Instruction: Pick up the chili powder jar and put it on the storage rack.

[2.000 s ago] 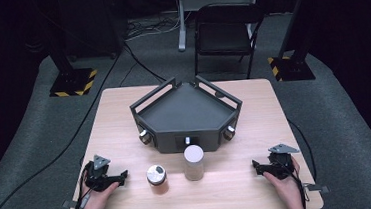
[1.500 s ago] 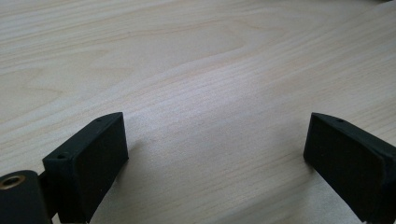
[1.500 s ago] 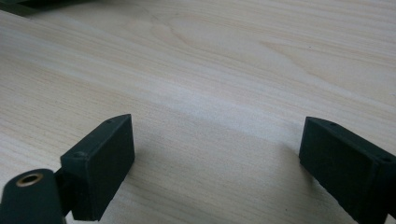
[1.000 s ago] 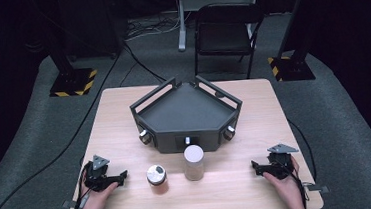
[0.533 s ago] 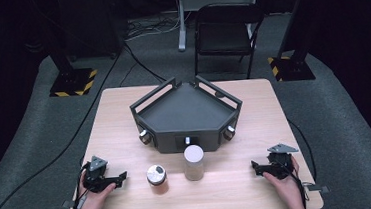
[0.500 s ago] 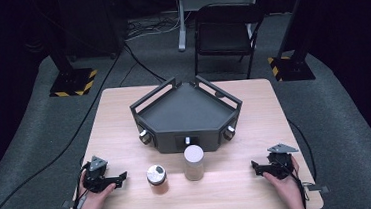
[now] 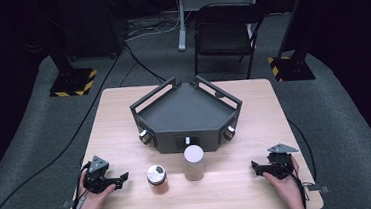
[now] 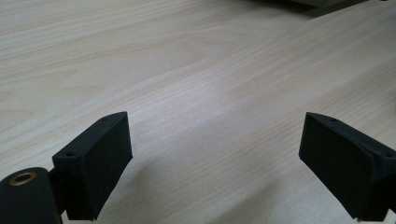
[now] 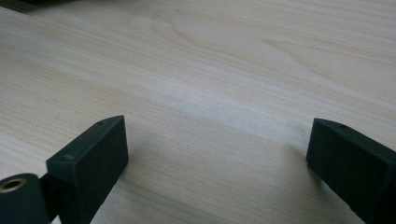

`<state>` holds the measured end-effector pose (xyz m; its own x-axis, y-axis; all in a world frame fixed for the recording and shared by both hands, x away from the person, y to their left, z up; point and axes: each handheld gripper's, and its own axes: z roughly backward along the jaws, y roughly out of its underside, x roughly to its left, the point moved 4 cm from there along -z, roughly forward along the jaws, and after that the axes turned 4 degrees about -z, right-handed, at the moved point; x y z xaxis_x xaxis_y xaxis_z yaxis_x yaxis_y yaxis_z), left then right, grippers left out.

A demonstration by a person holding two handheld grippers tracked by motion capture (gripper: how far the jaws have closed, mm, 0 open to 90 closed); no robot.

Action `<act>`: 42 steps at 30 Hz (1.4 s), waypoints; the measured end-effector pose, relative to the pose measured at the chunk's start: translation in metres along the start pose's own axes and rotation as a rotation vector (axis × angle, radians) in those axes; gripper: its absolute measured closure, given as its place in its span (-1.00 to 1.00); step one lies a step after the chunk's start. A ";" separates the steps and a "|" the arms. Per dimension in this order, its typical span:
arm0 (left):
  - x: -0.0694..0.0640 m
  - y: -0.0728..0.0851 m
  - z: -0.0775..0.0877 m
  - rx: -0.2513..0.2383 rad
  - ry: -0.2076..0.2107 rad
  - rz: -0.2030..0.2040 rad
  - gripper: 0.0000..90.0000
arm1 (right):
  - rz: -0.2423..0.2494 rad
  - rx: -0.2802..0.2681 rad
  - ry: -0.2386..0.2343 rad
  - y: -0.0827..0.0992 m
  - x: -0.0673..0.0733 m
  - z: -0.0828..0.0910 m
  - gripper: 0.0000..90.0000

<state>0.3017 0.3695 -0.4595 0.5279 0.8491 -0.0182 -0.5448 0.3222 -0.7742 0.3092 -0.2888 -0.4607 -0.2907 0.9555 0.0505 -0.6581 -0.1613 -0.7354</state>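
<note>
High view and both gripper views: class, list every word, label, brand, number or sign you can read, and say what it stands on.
No readable text anywhere.
Short jar: no lettering can be made out on its lid or side.
Tall jar: plain, no lettering visible.
Dark tray: no marking legible.
Yellow-and-black hazard stripes on the stand base: a warning pattern, no words.

You had bright, even light on the table [image 7: 125, 129], while the floor [image 7: 35, 131] around it was dim and the back of the room was nearly black. Your close-up pictures were sharp, with soft shadows under the black jaws. The far wood looked a little blurry.
</note>
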 end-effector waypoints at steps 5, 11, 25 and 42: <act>0.000 -0.001 0.004 -0.019 0.025 -0.017 -0.79 | 0.001 0.000 0.000 0.000 0.000 0.000 -0.89; -0.002 -0.004 0.007 -0.030 0.052 -0.041 -0.80 | 0.001 0.000 0.000 0.000 0.000 0.000 -0.89; -0.006 -0.009 0.013 -0.045 0.104 -0.078 -0.80 | 0.002 0.000 -0.001 0.000 0.000 0.000 -0.90; -0.009 -0.017 0.020 -0.044 0.181 -0.143 -0.80 | 0.002 0.002 -0.002 0.000 0.000 0.000 -0.90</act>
<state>0.2931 0.3648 -0.4337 0.7083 0.7058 -0.0162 -0.4290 0.4121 -0.8038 0.3095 -0.2888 -0.4607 -0.2936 0.9546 0.0503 -0.6585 -0.1638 -0.7345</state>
